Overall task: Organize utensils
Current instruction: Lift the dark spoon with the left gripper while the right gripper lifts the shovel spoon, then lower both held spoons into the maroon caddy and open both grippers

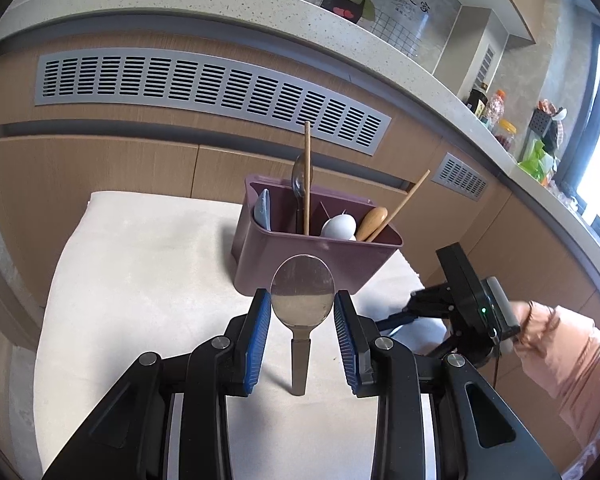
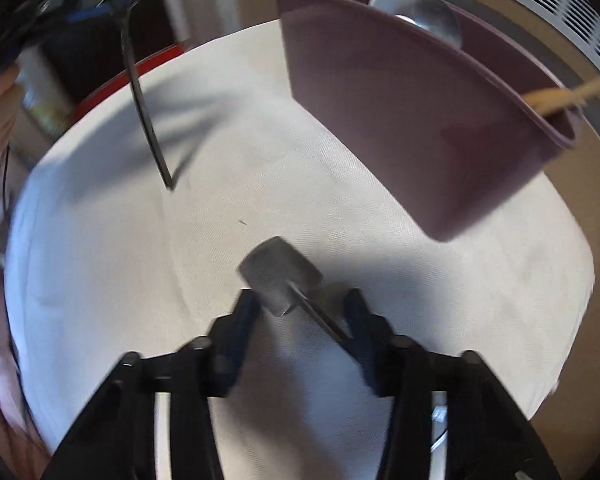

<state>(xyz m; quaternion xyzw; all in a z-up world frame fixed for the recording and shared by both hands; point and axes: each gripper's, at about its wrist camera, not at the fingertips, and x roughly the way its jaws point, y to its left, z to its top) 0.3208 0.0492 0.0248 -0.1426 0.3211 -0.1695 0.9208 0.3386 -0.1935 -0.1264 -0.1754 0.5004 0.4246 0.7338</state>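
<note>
Between the left gripper (image 1: 302, 312) pads, upright metal spoon (image 1: 302, 292), held by its bowl

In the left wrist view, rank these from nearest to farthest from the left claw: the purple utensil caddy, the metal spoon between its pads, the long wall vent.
1. The metal spoon stands between the left claw pads, bowl up.
2. The purple utensil caddy sits just beyond on the white cloth.
3. The long wall vent lies behind, on the wooden panel.

Utensil caddy (image 1: 316, 256) on the cloth (image 1: 140, 280), spoon (image 1: 302, 292) before it, spatula (image 2: 282, 276) seemingly alongside.
</note>
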